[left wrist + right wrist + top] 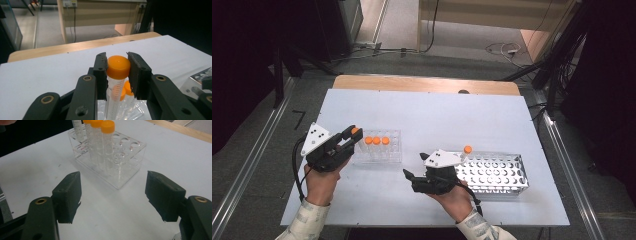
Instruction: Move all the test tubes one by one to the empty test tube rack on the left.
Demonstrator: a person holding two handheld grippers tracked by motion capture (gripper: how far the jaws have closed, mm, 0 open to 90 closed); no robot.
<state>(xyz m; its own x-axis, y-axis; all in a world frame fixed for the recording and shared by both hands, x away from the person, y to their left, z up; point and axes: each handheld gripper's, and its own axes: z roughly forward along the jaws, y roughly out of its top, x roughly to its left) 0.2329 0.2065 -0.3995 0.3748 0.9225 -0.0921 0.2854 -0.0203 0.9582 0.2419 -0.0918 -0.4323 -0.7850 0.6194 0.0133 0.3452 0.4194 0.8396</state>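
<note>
My left gripper (352, 135) is shut on the orange cap of a clear graduated tube (355, 131), held upright over the left end of a clear plastic rack (394, 150). In the left gripper view the black jaws pinch that tube (118, 67) on both sides of its cap. Three more orange-capped tubes (376, 141) stand in a row in the clear rack. My right gripper (410, 180) is open, low over the table in front of the rack. In the right gripper view its jaws stand wide apart, facing the clear rack (127, 152) and its tubes (108, 135).
A perforated metal rack (497, 172) lies at the right, just behind my right hand, with one orange-capped tube (467, 149) at its back left corner. The white tabletop (437, 115) has open room at the back and between the racks. A wooden edge (422, 84) runs along the far side.
</note>
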